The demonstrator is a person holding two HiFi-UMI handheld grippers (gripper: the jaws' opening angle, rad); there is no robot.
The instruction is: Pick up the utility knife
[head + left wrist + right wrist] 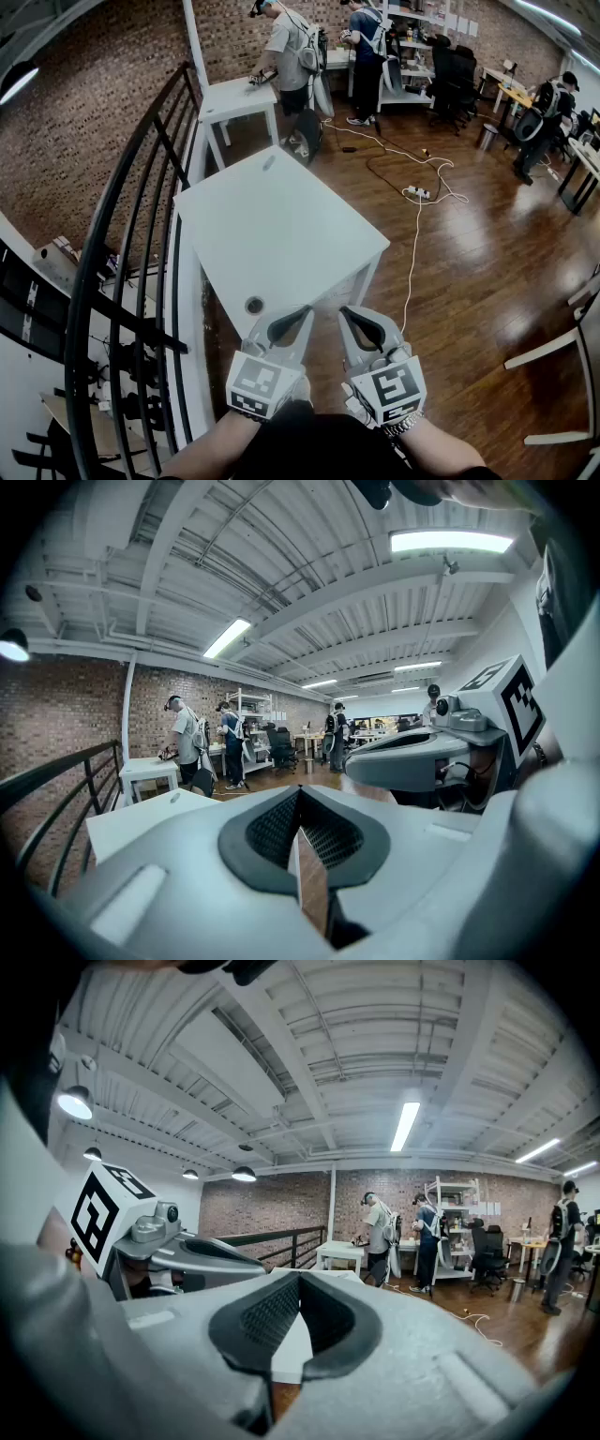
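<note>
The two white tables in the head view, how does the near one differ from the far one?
The near table looks larger than the far table. Nobody stands at the near one, which bears a small grey item; a person leans over the far one. Both are white and rectangular.

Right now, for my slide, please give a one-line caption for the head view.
The left claw and the right claw, both shut and empty, hover before a white table.
</note>
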